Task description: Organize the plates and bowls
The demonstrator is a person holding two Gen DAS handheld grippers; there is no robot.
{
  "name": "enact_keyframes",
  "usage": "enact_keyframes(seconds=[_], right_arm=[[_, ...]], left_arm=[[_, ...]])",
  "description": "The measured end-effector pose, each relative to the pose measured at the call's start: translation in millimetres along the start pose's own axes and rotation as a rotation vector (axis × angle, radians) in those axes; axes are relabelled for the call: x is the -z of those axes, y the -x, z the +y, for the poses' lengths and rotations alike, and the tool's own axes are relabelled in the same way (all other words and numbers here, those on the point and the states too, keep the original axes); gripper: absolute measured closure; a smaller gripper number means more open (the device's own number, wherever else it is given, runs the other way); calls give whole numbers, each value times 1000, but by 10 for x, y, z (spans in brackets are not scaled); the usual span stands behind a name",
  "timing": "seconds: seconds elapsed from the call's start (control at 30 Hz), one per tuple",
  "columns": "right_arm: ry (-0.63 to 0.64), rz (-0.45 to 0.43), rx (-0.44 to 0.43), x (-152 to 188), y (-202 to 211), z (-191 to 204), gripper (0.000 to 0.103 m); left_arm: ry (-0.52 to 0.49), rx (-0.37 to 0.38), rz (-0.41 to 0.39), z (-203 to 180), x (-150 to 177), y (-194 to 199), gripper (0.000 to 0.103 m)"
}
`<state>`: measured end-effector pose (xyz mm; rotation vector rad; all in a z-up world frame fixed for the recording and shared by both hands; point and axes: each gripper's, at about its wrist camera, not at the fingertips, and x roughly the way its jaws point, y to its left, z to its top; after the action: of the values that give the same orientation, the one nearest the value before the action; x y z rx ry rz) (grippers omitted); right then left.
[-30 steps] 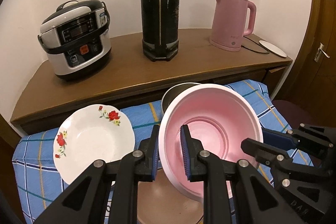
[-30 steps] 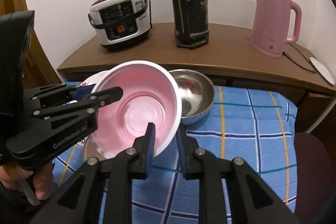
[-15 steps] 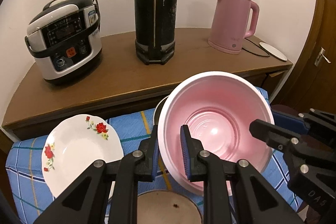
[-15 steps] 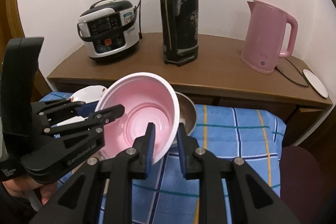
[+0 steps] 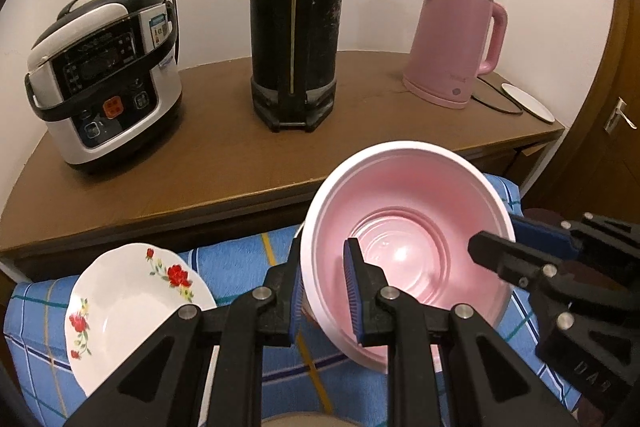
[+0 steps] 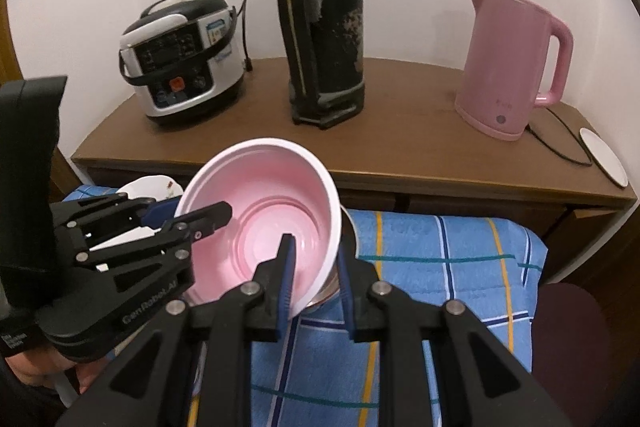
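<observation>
A pink plastic bowl (image 5: pixel 412 243) is held in the air by both grippers, above the blue checked cloth (image 5: pixel 236 259). My left gripper (image 5: pixel 326 287) is shut on its near-left rim. My right gripper (image 6: pixel 314 267) is shut on its right rim; it shows at the right of the left wrist view (image 5: pixel 496 247). The pink bowl also shows in the right wrist view (image 6: pixel 260 219). A white plate with red flowers (image 5: pixel 128 307) lies on the cloth at the left. A steel bowl (image 6: pixel 350 227) sits mostly hidden behind the pink bowl.
A wooden counter (image 5: pixel 208 163) behind the cloth carries a rice cooker (image 5: pixel 104 75), a tall black thermos (image 5: pixel 294 19), a pink kettle (image 5: pixel 456 43) and a small white dish (image 5: pixel 528 103). The rim of another round dish (image 5: pixel 304 421) shows at the bottom edge.
Both grippers have lifted the pink bowl higher and carried it a little to the right and towards the counter. The steel bowl is now nearly hidden behind it.
</observation>
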<state>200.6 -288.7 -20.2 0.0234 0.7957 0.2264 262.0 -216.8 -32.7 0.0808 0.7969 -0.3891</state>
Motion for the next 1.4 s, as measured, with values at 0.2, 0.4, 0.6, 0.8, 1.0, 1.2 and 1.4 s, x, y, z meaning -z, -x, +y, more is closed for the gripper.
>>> enact_keyframes(seconds=[0.2, 0.4, 0.6, 0.8, 1.0, 1.2, 1.4], right_arm=[[-22, 47, 7, -6, -234, -110, 80], [-41, 93, -15, 45, -416, -170, 80], [-48, 124, -24, 43, -545, -194, 80], [-41, 149, -10, 38, -599, -188, 80], [-47, 165, -3, 20, -680, -190, 80], [-56, 149, 8, 27, -685, -205, 80], [-54, 156, 15, 42, -644, -183, 80]], left_arm=[[-9, 7, 3, -15, -84, -106, 82], [-8, 14, 38, 14, -52, -241, 82], [-2, 24, 70, 60, -35, -336, 82], [-1, 42, 123, 82, 15, -455, 82], [16, 73, 171, 135, 57, -577, 82], [-1, 80, 179, 128, 59, -584, 82], [3, 95, 186, 146, 55, -583, 82]])
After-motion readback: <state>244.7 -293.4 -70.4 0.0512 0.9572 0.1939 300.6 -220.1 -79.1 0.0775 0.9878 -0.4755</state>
